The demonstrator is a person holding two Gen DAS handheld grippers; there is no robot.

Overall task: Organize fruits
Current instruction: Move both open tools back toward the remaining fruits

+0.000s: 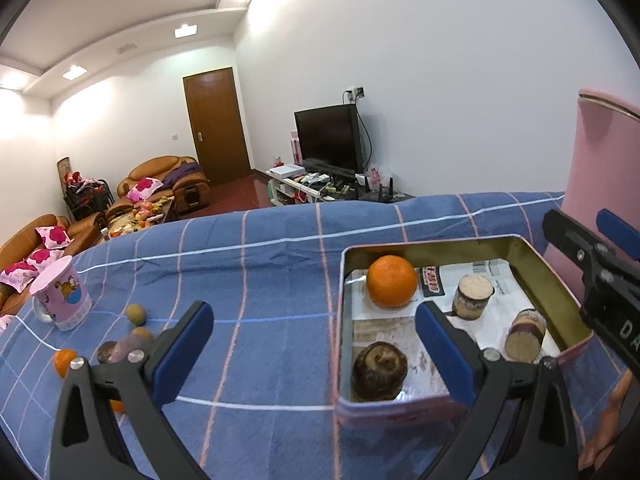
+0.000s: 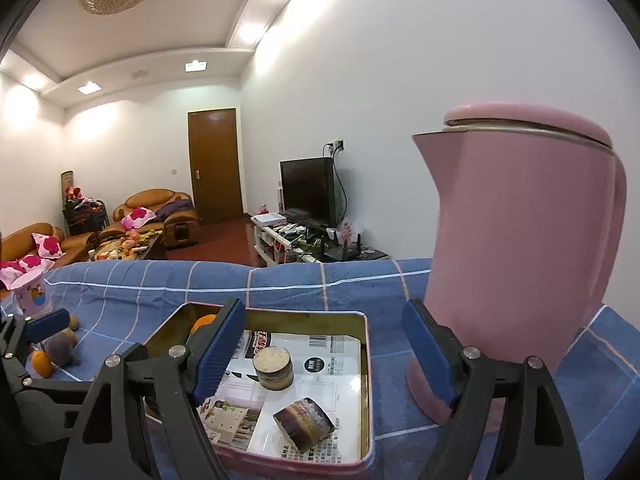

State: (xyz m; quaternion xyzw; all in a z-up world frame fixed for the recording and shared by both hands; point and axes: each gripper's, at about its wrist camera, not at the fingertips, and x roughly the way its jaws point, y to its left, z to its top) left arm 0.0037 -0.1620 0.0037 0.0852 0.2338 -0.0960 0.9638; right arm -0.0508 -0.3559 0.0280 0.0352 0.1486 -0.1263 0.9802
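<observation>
A pink tin box point(image 1: 436, 242) lies on the blue checked cloth. Inside it are an orange point(image 1: 392, 282), a dark brown round fruit point(image 1: 379, 372) and two short cut cylinders point(image 1: 472, 296) point(image 1: 524, 334). My left gripper point(image 1: 314, 312) is open wide over the tin's near left corner, nothing between its fingers. In the right wrist view my right gripper point(image 2: 324, 312) stands open above the tin's point(image 2: 370, 380) near right side, empty; one cylinder point(image 2: 273, 368) stands upright, another point(image 2: 304, 424) lies on its side. Loose fruit lies at the left: a small orange point(image 1: 64, 362) and brownish pieces point(image 1: 136, 314).
A tall pink kettle point(image 2: 520, 260) stands just right of the tin, close to my right gripper's outer finger. A pink printed cup point(image 1: 62, 294) sits at the far left by the loose fruit. The cloth's far edge drops off toward a living room.
</observation>
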